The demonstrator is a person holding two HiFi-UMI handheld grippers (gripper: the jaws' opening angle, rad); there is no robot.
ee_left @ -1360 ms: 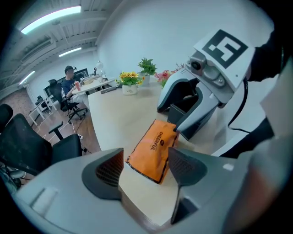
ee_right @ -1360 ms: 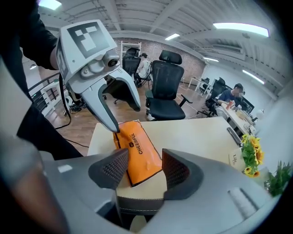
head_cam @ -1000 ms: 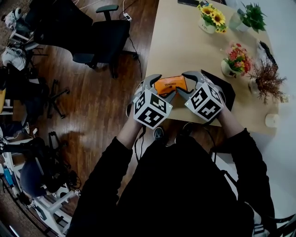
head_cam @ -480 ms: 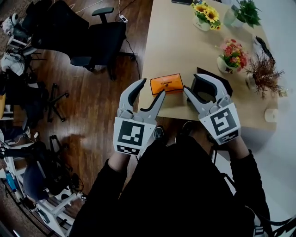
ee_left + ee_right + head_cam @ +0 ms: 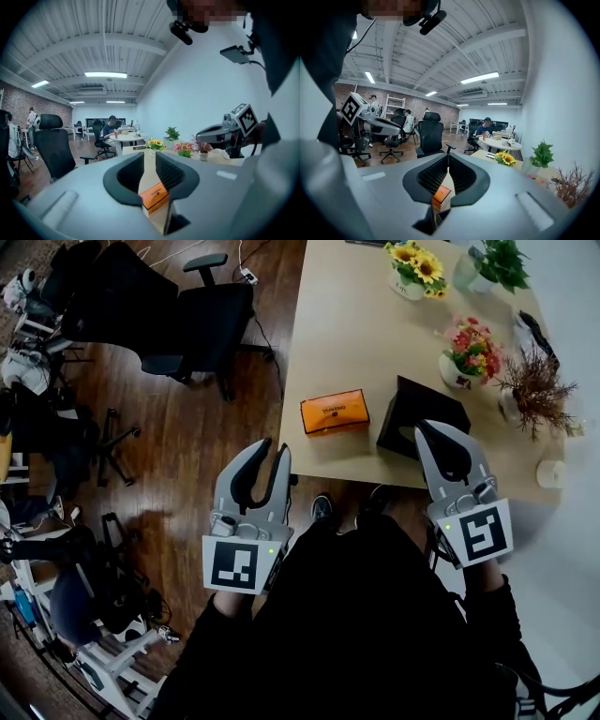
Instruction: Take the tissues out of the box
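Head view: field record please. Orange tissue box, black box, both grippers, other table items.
orange tissue box: flat on table, near front edge, untouched
black box: on table, right of orange tissue box, apart from it
left gripper: short of table edge, jaws closing, nothing between them
right gripper: jaws shut, empty, tips by black box's near edge
other: sunflower pot, pink flower pot, dried plant
tissues: none seen outside

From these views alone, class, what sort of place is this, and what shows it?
Probably an open-plan office or lab: black swivel chairs on a wood floor, a long pale table with potted flowers, and a person seated at a round table under ceiling strip lights.
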